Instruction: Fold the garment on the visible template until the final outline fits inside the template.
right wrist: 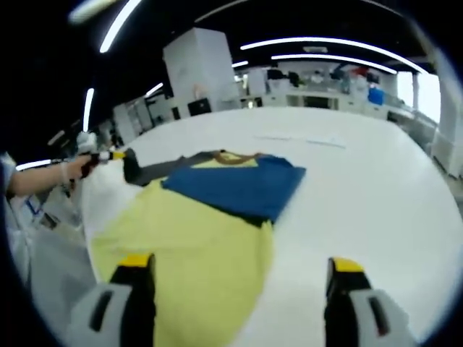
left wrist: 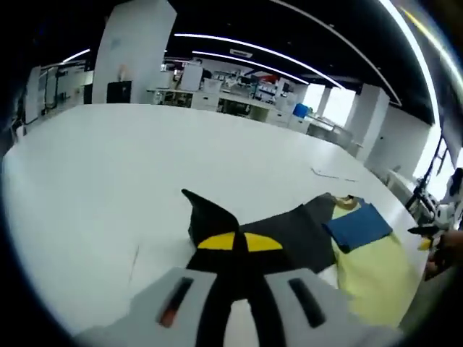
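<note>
1. Left gripper (left wrist: 239, 249), left gripper view: jaws closed on a dark sleeve/corner of the garment (left wrist: 329, 242), pinched fabric peaking up just above the yellow tips.
2. Garment lies on the white table (left wrist: 145, 159), running away to the right of that gripper: dark panel nearest, blue panel (left wrist: 358, 225) past it, pale yellow body (left wrist: 372, 271) toward the near-right table edge.
3. Right gripper (right wrist: 239, 278), right gripper view: jaws spread wide, holding nothing, poised above the yellow hem; the blue panel sits ahead along its line.
4. Long axis runs roughly gripper to gripper; left holds one end, right is nearer the yellow body.
5. Template outline: can't tell in either view.
6. Room: wide bare tabletop beyond and beside the garment; the near table edge is close to the yellow side, so the fold likely goes inward, away from that edge.
</note>
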A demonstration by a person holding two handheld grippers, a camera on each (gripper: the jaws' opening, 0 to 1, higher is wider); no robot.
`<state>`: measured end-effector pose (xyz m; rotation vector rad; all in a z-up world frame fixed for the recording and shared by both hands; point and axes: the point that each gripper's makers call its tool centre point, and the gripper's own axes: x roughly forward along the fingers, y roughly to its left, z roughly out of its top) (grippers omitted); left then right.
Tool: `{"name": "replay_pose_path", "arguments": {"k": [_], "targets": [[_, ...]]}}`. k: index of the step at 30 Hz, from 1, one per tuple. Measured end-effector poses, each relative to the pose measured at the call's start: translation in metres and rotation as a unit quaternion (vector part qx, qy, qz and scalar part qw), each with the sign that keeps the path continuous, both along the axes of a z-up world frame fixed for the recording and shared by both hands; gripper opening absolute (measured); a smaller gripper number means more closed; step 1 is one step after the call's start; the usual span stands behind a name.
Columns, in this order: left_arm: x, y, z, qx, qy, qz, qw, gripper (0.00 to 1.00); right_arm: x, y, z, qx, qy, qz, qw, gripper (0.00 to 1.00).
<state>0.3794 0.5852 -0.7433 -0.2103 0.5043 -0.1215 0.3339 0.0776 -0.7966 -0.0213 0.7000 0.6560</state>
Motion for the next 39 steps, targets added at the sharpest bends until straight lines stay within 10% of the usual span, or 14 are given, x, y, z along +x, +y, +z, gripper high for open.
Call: {"name": "replay_pose_path", "arguments": {"k": [8, 39], "targets": [[0.027, -0.100, 0.026, -0.023, -0.024, -0.090, 0.9954, 0.00, -0.005, -0.006, 0.007, 0.016, -0.007, -0.019, 0.9997, 0.99], [0.105, -0.341, 0.013, -0.106, -0.022, -0.261, 0.9593, 0.00, -0.025, -0.046, 0.004, 0.003, 0.007, -0.065, 0.9978, 0.98]]}}
